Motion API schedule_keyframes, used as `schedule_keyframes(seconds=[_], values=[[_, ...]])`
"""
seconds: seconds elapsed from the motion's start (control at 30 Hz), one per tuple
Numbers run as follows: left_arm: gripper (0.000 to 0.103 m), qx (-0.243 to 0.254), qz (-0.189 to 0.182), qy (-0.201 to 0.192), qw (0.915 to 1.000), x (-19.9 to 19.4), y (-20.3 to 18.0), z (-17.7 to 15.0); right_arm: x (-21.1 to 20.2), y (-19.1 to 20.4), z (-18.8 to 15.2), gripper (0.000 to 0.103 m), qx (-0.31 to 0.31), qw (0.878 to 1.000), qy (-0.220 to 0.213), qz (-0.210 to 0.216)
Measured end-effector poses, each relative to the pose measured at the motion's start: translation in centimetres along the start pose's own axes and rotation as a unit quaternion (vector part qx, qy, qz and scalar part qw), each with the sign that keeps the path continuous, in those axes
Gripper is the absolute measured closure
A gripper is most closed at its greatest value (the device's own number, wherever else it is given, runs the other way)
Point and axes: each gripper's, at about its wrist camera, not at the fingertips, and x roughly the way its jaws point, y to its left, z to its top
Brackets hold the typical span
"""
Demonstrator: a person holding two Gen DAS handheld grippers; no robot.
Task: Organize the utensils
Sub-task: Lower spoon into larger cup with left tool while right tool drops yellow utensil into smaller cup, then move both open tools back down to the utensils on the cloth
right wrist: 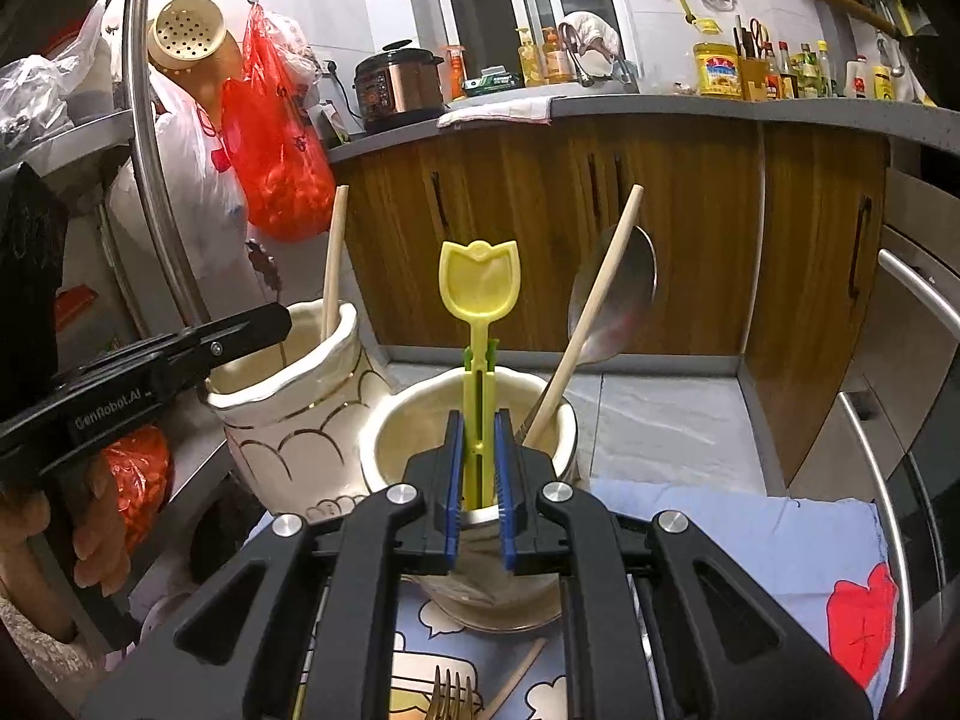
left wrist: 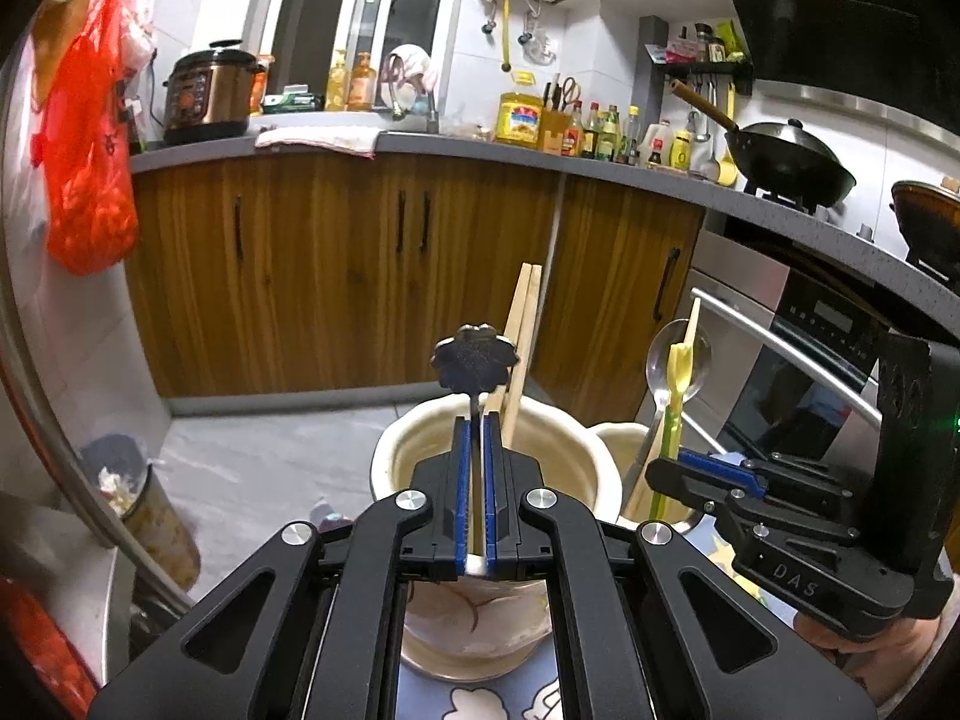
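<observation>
Left wrist view: my left gripper [left wrist: 478, 420] is pinched tight on the thin stem of a dark flower-headed utensil [left wrist: 475, 363], probably a small spoon, held over the mouth of the cream ceramic holder [left wrist: 384, 468]. Wooden chopsticks [left wrist: 523, 336] already stand in that holder, leaning on its far rim. To the right, a second cream holder [left wrist: 615, 450] carries a steel spoon [left wrist: 675, 360]; the right gripper [left wrist: 669, 468] reaches in there with a yellow-green piece.

Right wrist view: my right gripper [right wrist: 480, 429] is clamped on the handle of a yellow tulip-shaped plastic scoop [right wrist: 480, 282], its lower end inside the nearer cup [right wrist: 384, 426]. The steel spoon [right wrist: 624, 294] and one chopstick [right wrist: 591, 312] lean at that cup's right rim. The taller vase-like holder [right wrist: 288, 420] stands just left. A fork [right wrist: 450, 693] lies on the patterned cloth [right wrist: 750, 540] on the desk, not yet sorted.

Judgement: both hands are at the drop-in step. Next calls for lowering each utensil until it seats, spreading the pads, then withdrawing straight up without snagging neighbours. The fork comes afterwards.
</observation>
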Motion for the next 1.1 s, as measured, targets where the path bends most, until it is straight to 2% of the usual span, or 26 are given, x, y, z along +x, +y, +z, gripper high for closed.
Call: schedule_keyframes(seconds=[0.2, 0.3, 0.33, 0.4, 0.47, 0.63, 0.7, 0.77, 0.8, 0.87, 0.97, 1.1], values=[[0.099, -0.003, 0.001, 0.001, 1.0, 0.0, 0.0, 0.0, 0.1, -0.1, 0.2, 0.092, 0.005, 1.0, 0.0, -0.001], [0.099, -0.003, -0.001, 0.002, 1.0, 0.0, 0.0, 0.0, -0.1, -0.2, 0.2, 0.084, 0.01, 1.0, -0.003, -0.002], [0.095, -0.002, 0.001, 0.001, 1.0, 0.0, 0.0, 0.0, -0.2, -0.2, 0.2, 0.079, 0.01, 1.0, -0.004, -0.002], [0.089, -0.002, 0.0, 0.001, 1.0, -0.1, 0.0, 0.0, -0.4, -0.3, 0.2, 0.076, 0.013, 1.0, -0.007, -0.001], [0.073, -0.002, 0.0, -0.003, 1.0, -0.4, 0.0, 0.0, -0.4, -0.4, 0.3, 0.073, 0.016, 1.0, -0.008, -0.001], [0.063, 0.001, 0.009, -0.01, 0.9999, -1.3, -0.3, 0.7, -1.3, -0.3, 0.7, 0.062, 0.021, 1.0, -0.01, -0.002], [0.057, 0.003, 0.017, -0.009, 0.9998, -1.9, -0.5, 0.9, -2.3, -0.3, 1.1, 0.052, 0.022, 1.0, -0.016, -0.003], [0.041, 0.008, 0.029, -0.007, 0.9995, -2.6, -0.7, 1.1, -3.5, -0.3, 1.3, 0.041, 0.022, 1.0, -0.022, -0.004], [0.038, 0.009, 0.031, -0.006, 0.9995, -2.8, -0.9, 1.2, -4.3, -0.3, 1.4, 0.038, 0.021, 1.0, -0.023, -0.004], [0.03, 0.019, 0.036, 0.004, 0.9992, -3.5, -1.4, 1.1, -5.6, -0.2, 1.4, 0.025, 0.015, 1.0, -0.023, -0.005], [0.019, 0.029, 0.06, 0.007, 0.9977, -4.7, -2.1, 0.6, -7.5, 0.0, 1.1, 0.015, 0.004, 1.0, -0.024, -0.011], [0.013, 0.02, 0.067, 0.013, 0.9974, -6.4, -2.6, -0.2, -9.7, 0.2, 0.3, 0.01, 0.001, 1.0, -0.021, -0.015]])
